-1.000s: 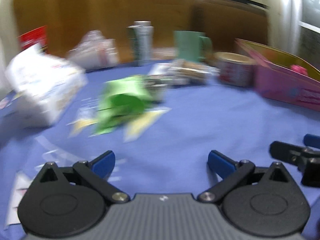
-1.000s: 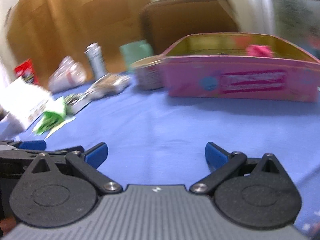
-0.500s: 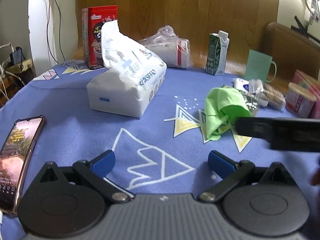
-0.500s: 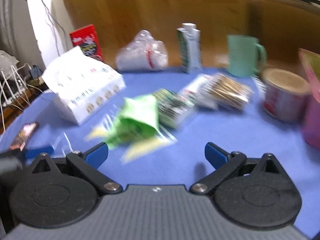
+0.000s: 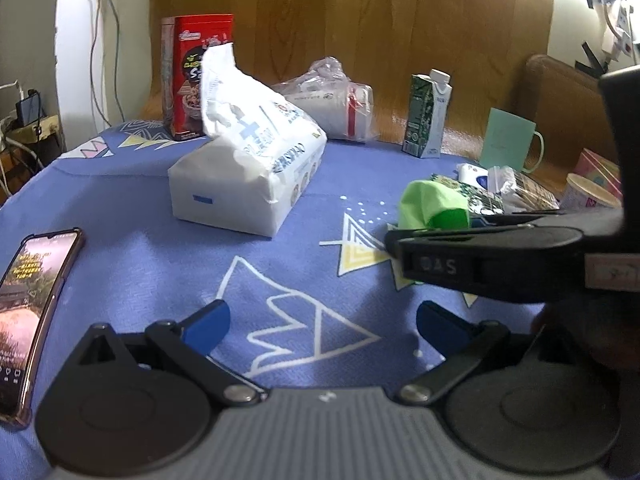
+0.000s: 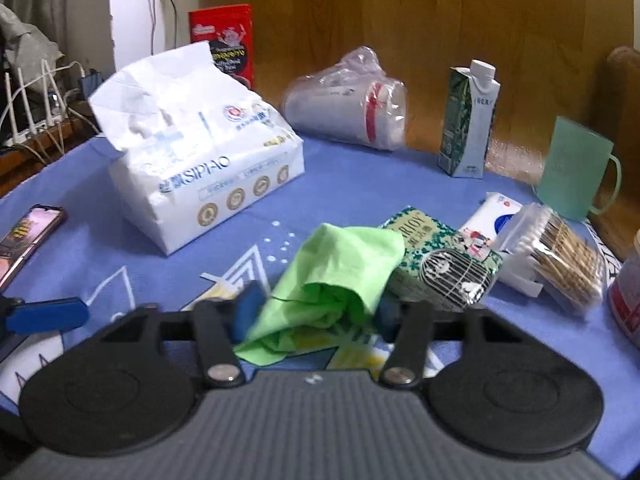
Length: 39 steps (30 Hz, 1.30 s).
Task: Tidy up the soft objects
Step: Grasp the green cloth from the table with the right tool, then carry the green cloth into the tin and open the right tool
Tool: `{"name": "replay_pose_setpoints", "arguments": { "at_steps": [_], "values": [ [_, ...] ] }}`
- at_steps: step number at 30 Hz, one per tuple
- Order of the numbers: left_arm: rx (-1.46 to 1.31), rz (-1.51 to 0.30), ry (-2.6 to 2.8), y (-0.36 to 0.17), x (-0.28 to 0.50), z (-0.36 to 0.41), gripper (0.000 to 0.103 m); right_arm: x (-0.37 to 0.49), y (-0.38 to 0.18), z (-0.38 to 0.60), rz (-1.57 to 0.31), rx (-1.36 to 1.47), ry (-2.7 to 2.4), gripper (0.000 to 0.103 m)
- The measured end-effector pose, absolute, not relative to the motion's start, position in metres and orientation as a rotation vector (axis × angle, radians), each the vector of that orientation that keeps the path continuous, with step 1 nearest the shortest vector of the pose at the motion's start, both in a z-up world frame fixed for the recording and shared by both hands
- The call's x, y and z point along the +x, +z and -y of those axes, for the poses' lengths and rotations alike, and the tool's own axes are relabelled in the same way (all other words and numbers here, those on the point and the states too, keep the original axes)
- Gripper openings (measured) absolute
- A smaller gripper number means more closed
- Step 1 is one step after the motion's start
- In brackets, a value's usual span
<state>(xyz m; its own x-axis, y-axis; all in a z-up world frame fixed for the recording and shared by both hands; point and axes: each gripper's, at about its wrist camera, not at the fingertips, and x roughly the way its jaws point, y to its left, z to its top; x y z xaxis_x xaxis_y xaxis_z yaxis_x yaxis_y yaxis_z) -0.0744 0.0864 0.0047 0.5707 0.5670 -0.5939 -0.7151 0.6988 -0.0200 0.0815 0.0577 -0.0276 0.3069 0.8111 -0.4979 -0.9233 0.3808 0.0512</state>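
Note:
A crumpled green cloth lies on the blue patterned tablecloth, leaning on a green printed tissue packet. My right gripper is low over the table, and its jaws are closing with the cloth's near end between them. Both blue pads touch the cloth. In the left wrist view the cloth shows beyond the right tool's black body. My left gripper hangs open over bare tablecloth with nothing between its fingers. A big white tissue pack sits to the left.
A phone lies at the left edge. A bag of cotton swabs, a white packet, a green mug, a milk carton, bagged cups, a red box and a can ring the cloth.
My right gripper swung left from the pink tin to the green cloth, and its jaws narrowed around it. The left gripper also turned left, then held still, open.

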Motion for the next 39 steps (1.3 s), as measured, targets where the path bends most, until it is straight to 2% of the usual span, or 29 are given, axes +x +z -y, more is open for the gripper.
{"name": "replay_pose_setpoints", "arguments": {
  "at_steps": [2,5,13,26,29,31,33,34,35,37,38,39],
  "values": [
    [-0.246,-0.610,0.752,0.004,-0.071,-0.083,0.103,0.083,-0.029,-0.050,-0.485,-0.262,1.173,0.029],
    [-0.217,-0.630,0.739,0.003,-0.068,-0.079,0.103,0.082,-0.031,-0.034,-0.478,-0.265,1.185,0.025],
    [-0.191,-0.650,0.731,0.002,-0.063,-0.076,0.103,0.077,-0.040,0.040,-0.493,-0.230,1.184,0.019],
    [-0.197,-0.672,0.693,0.005,-0.056,-0.067,0.102,0.053,-0.061,0.141,-0.425,-0.168,1.095,0.019],
    [-0.255,-0.658,0.532,0.015,-0.047,-0.039,0.090,0.053,-0.064,0.148,-0.422,-0.136,1.089,0.020],
    [-0.265,-0.662,0.397,0.025,-0.038,-0.019,0.081,0.052,-0.065,0.150,-0.420,-0.123,1.087,0.023],
    [-0.275,-0.666,0.280,0.035,-0.027,0.002,0.080,0.052,-0.066,0.153,-0.413,-0.119,1.077,0.026],
    [-0.285,-0.670,0.222,0.039,-0.021,0.011,0.080,0.051,-0.066,0.155,-0.406,-0.126,1.066,0.033],
    [-0.297,-0.675,0.178,0.041,-0.016,0.019,0.080,0.049,-0.067,0.158,-0.396,-0.134,1.053,0.044],
    [-0.324,-0.706,0.095,0.040,-0.004,0.035,0.079,0.046,-0.070,0.165,-0.377,-0.143,1.035,0.056],
    [-0.326,-0.730,0.063,0.038,0.003,0.040,0.077,0.046,-0.071,0.169,-0.374,-0.141,1.038,0.056],
    [-0.320,-0.760,0.041,0.033,0.011,0.046,0.069,0.045,-0.073,0.172,-0.370,-0.138,1.041,0.056]
  ]
}}
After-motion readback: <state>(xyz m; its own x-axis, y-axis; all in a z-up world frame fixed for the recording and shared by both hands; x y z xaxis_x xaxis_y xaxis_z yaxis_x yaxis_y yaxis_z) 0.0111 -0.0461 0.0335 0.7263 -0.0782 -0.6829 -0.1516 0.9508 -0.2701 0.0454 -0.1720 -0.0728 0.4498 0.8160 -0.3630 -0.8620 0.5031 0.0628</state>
